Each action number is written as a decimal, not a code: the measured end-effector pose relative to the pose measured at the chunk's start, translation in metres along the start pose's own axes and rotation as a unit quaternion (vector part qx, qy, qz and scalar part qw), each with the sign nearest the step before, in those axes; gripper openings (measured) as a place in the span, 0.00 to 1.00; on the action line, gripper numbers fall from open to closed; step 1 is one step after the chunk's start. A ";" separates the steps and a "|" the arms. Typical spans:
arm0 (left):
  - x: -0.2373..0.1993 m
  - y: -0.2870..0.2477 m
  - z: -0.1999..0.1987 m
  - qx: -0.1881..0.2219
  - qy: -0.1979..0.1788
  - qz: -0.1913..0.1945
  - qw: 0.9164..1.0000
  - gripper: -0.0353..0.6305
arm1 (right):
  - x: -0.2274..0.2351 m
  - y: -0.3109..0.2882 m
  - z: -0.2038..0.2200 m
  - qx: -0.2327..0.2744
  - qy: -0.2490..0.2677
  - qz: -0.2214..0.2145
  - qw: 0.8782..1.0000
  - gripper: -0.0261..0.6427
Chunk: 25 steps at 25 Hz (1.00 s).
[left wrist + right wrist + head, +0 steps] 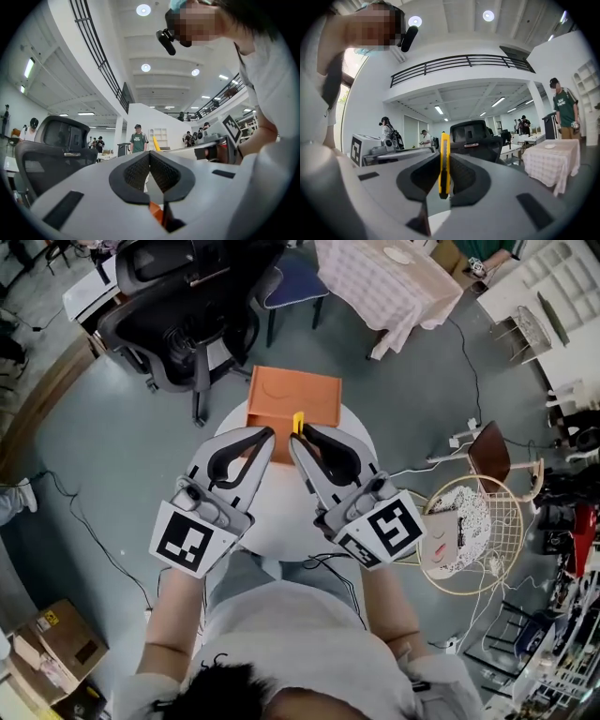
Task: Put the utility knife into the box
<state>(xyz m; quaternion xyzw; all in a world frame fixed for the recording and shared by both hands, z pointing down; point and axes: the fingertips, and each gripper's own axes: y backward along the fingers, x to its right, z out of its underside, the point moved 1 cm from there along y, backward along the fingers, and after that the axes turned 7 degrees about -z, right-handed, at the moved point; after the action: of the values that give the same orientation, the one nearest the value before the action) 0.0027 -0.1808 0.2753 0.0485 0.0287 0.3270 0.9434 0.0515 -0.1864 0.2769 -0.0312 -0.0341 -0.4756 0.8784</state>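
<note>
Held the slim yellow plastic utility knife upright in the grey two-jaw right gripper, jaws pinched narrow on its flat sides, its top poking past the jaw tips. Hovered it just at the near edge of the open orange rectangular box on the round white table, not clearly over the box's floor yet. Carried nothing in the grey left gripper, jaws meeting tip to tip, just beside the right one.

Risked a pivot: with so thin a body in the grip, could swing or slide out if knocked against the box wall. Risked a miss too: if released from here, could strike the near rim and fall to the table or off its edge. Could also shove the light-looking box away across the smooth top with a clumsy approach. Called, most likely, for carrying further forward and lower before opening.
</note>
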 end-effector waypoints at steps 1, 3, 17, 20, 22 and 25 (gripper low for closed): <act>-0.001 -0.001 0.002 -0.001 0.001 -0.010 1.000 0.07 | 0.004 -0.002 0.003 -0.004 -0.001 -0.009 1.000 0.14; -0.003 -0.002 0.006 -0.005 0.004 -0.030 1.000 0.07 | 0.010 -0.005 0.008 -0.015 -0.005 -0.027 1.000 0.14; 0.001 -0.002 0.027 -0.028 -0.005 -0.129 0.991 0.07 | 0.059 -0.026 0.098 -0.125 -0.031 -0.098 0.987 0.14; 0.000 0.000 0.029 -0.035 -0.004 -0.146 0.989 0.07 | 0.063 -0.031 0.116 -0.146 -0.037 -0.109 0.983 0.14; -0.002 0.003 0.031 -0.037 -0.004 -0.155 0.987 0.07 | 0.064 -0.034 0.128 -0.157 -0.045 -0.115 0.980 0.14; -0.007 0.007 0.036 -0.039 -0.004 -0.164 0.986 0.07 | 0.066 -0.041 0.149 -0.178 -0.051 -0.118 0.976 0.14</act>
<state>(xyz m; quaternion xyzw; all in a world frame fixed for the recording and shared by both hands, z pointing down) -0.0040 -0.1821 0.3122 0.0071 0.0200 0.1690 0.9854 0.0486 -0.2504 0.4320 -0.2067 0.0030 -0.5718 0.7939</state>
